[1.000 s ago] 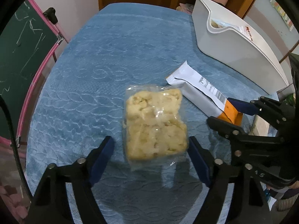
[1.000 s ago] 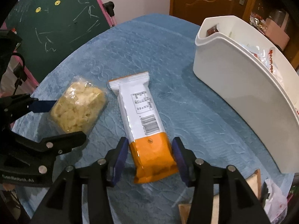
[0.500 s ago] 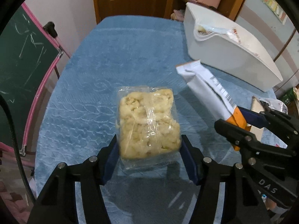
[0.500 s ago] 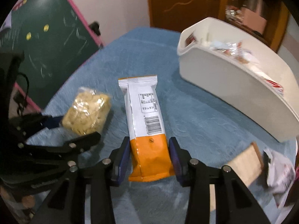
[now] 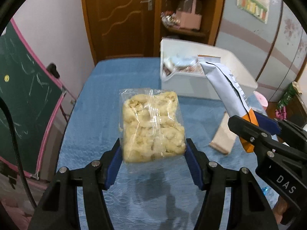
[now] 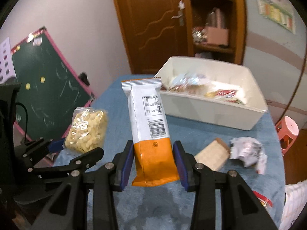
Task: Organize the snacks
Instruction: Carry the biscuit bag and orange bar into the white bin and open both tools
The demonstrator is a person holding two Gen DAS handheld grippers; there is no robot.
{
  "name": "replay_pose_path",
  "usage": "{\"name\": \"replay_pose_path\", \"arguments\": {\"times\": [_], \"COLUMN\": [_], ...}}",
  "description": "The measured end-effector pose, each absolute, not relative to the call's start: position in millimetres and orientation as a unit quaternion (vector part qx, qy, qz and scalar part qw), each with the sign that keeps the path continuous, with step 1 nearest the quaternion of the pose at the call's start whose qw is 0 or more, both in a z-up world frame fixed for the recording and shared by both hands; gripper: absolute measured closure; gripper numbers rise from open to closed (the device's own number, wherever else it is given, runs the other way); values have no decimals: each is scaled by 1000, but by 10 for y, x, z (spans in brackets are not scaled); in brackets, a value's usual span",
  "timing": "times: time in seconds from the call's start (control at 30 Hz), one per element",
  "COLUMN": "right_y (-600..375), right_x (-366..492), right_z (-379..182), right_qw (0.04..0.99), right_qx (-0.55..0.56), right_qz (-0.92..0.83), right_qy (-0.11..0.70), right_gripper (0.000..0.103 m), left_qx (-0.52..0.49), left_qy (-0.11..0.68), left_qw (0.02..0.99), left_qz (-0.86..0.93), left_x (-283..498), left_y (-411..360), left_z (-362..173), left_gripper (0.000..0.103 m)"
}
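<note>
While both packets hang clear of the blue counter, the left wrist view shows the left hand-held gripper clenched on the near end of a clear bag of pale puffed snacks. Its jaws have just been closing, and the blue pads now press the bag from both sides. The bag's long axis runs straight ahead from the jaws. The white bin, already part filled, lies ahead and to the right, well apart from the bag. Open counter lies between them. The right hand-held gripper enters at the right edge, and its packet tip overlaps the bin's rim in this view.

From the right wrist view, the right hand-held gripper grasps the orange end of a white and orange snack bar. Its jaws have also just been closing onto it. The bar points ahead and slightly left, with the bin's near wall ahead to the right. In my judgement the right hand is the nearer to the bin and should enter first. A beige flat packet and a crumpled wrapper lie on the counter below the right-hand path, near the counter's right edge. The carry should pass above them. The bin's far half holds the most free room.
</note>
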State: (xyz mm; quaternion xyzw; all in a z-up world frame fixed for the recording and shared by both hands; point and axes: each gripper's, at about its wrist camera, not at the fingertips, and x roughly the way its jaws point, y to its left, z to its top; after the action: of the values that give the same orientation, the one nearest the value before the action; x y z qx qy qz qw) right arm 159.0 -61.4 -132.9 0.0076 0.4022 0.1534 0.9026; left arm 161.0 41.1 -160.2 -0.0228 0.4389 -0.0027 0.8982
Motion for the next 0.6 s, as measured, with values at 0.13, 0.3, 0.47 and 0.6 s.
{"name": "replay_pose_path", "arguments": {"times": [0.13, 0.3, 0.47, 0.6], "right_y": [-752, -1005, -1261, -1486], "right_x": [1458, 1383, 1480, 1806], "right_z": [-1110, -799, -502, -310], "right_qw": [919, 937, 951, 953], "right_qx": [26, 46, 55, 68], "right_qz": [136, 113, 76, 61], "right_qy": [370, 328, 296, 290], "right_gripper": [61, 61, 61, 61], "left_qx": [-12, -2, 7, 20], "left_qy": [415, 377, 337, 309], "left_qw": [910, 926, 940, 949], "left_qz": [-12, -35, -54, -57], "left_x": [1518, 1566, 1873, 2288], "left_y": [248, 70, -67, -198], "left_z": [-1354, -949, -520, -205], "left_gripper": [42, 42, 42, 42]}}
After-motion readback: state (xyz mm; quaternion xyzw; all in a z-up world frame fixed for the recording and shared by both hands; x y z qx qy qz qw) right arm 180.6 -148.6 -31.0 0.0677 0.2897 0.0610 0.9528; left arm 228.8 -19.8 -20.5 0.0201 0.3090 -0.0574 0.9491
